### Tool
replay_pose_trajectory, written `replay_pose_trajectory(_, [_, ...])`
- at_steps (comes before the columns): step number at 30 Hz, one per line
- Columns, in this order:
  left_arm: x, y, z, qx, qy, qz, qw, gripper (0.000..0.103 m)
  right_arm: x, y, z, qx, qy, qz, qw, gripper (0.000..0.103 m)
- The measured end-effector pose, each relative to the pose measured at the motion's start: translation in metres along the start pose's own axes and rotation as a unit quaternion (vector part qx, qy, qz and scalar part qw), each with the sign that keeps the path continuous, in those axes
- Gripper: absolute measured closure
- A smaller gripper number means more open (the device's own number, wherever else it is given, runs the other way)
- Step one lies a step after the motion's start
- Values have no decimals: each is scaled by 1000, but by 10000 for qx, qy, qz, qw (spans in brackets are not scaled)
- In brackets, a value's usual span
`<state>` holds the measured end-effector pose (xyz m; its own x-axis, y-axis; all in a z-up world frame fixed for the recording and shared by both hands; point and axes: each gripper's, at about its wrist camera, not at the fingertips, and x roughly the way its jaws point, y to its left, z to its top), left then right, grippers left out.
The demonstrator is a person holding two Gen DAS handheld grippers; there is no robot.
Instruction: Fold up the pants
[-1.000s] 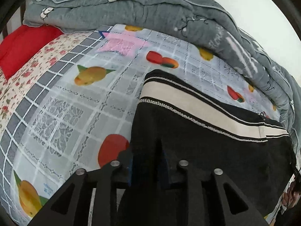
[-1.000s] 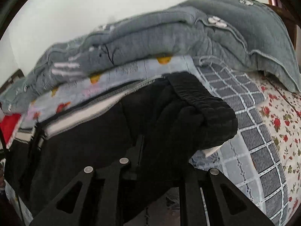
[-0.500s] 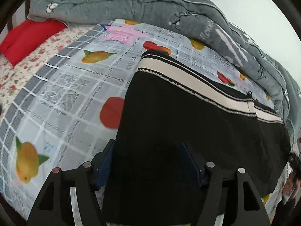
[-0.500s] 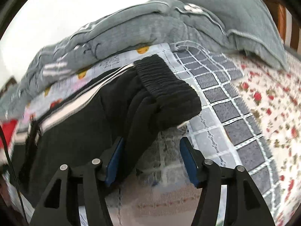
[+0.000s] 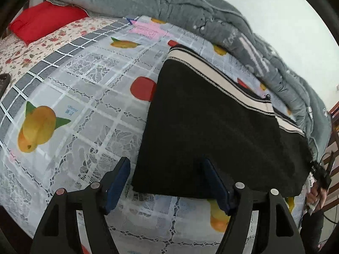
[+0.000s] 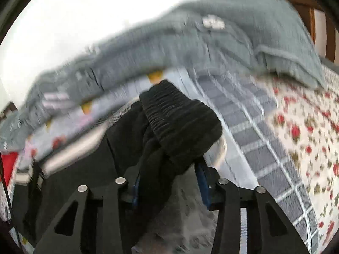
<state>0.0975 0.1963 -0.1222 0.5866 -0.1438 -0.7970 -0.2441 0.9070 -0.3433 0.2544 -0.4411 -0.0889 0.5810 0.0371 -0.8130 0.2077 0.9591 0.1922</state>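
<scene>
The left gripper (image 5: 167,182) had just opened off the soft, floppy pants (image 5: 211,127) while the right gripper (image 6: 169,169), jaws just closing, bracketed their bunched waistband (image 6: 180,124), the likeliest handhold.

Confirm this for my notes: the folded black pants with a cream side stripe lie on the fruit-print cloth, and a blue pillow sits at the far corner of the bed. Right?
Not quite: the pillow is red, not blue, as the left wrist view shows. The rest stands: the folded black pants with a cream side stripe lie on the fruit-print cloth.
</scene>
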Motion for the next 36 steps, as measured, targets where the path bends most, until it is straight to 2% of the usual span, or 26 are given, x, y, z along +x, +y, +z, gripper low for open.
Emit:
replay_pose_trajectory(2, [1,-1,-1,48,-29,-80,10000,25,-11,-5,-8,-40,4,-30,10000,56])
replay_pose_trajectory(6, [7,-7,2,171,-60,-33,9998,25,-42,4,-16,-386,-82,-382,9985,54])
replay_pose_trajectory(8, [8,-11,2,246,-59,70,9997,25,-59,21,-14,-690,-219,-705,9949,54])
replay_pose_trajectory(10, [8,-15,0,367,-74,148,9992,25,-72,46,-13,-1101,-386,-854,9895,54])
replay_pose_trajectory(13, [4,-16,-5,457,-77,148,9988,25,-86,92,-8,-1535,-519,-483,9856,53])
replay_pose_trajectory(17, [0,-8,-5,278,-65,-14,9996,25,-75,171,-12,-1903,-318,622,9792,53])
replay_pose_trajectory(19, [0,-6,-3,205,-7,-91,9997,25,-61,214,-22,-2251,-239,1001,9689,55])
replay_pose_trajectory(22, [0,-5,-1,259,4,-41,9997,25,-43,274,-47,-2775,-109,1427,9500,70])
replay_pose_trajectory(23, [0,-4,-1,246,9,-72,9997,25,-36,290,-54,-2888,-13,1553,9447,71])
replay_pose_trajectory(25, [-1,-2,-1,194,-3,-129,9997,25,-21,313,-65,-3012,165,1678,9385,71])
replay_pose_trajectory(30, [-1,0,-3,195,-33,-201,9996,24,6,329,-84,-3154,546,1551,9346,72])
replay_pose_trajectory(32, [0,-2,-4,233,-51,-205,9995,21,13,330,-88,-3172,640,1524,9338,79])
replay_pose_trajectory(33, [0,-3,-4,248,-65,-193,9995,20,13,332,-89,-3185,630,1508,9337,80])
replay_pose_trajectory(35, [2,-6,-5,314,-78,-123,9994,19,11,334,-93,-3270,494,1440,9327,91])
replay_pose_trajectory(36, [2,-7,-5,344,-77,-80,9993,19,9,334,-92,-3308,426,1414,9321,93])
